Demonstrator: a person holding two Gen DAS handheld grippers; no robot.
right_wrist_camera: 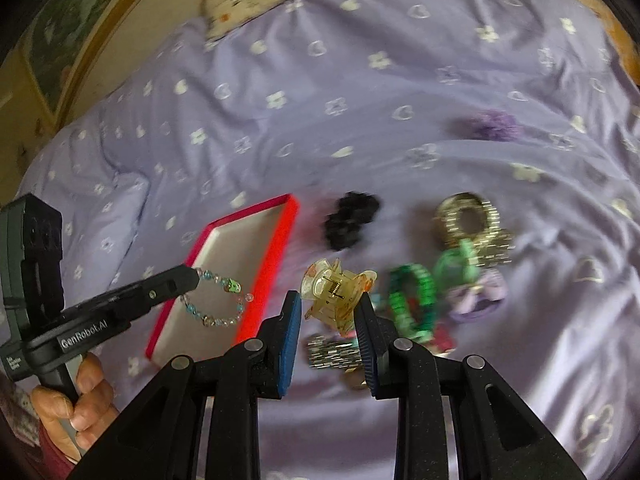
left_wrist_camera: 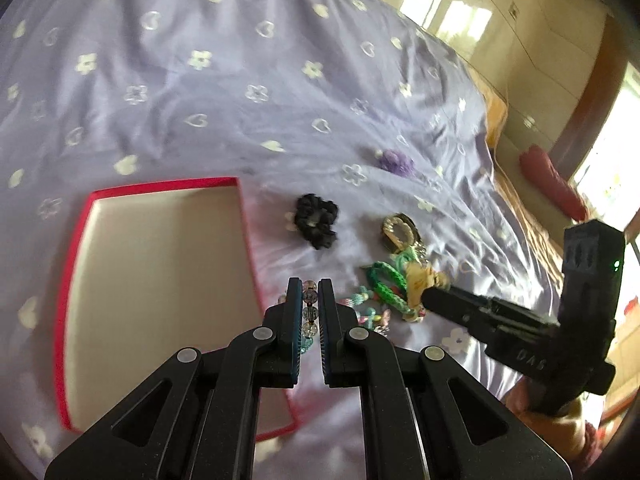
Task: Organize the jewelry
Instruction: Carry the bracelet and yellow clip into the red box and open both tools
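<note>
A shallow red box [left_wrist_camera: 247, 236] [right_wrist_camera: 277, 254] with a pale inside lies open on the purple bedspread. My left gripper [left_wrist_camera: 310, 285] [right_wrist_camera: 194, 276] is shut on a clear and blue beaded bracelet [left_wrist_camera: 310, 313] [right_wrist_camera: 233, 288], which hangs as a loop over the box's right side. My right gripper [right_wrist_camera: 328, 299] [left_wrist_camera: 431, 295] is shut on a translucent yellow claw clip [right_wrist_camera: 337, 289] [left_wrist_camera: 418, 280], lifted above the jewelry pile right of the box.
A black scrunchie [left_wrist_camera: 316, 220] [right_wrist_camera: 350, 216], a gold sparkly piece [left_wrist_camera: 398, 232] [right_wrist_camera: 464, 216], a green braided bracelet [left_wrist_camera: 384, 284] [right_wrist_camera: 416, 300], a lilac bow [right_wrist_camera: 478, 296] and a purple scrunchie [left_wrist_camera: 394, 160] [right_wrist_camera: 492, 124] lie on the bedspread. A hand [right_wrist_camera: 84, 396] holds the left gripper.
</note>
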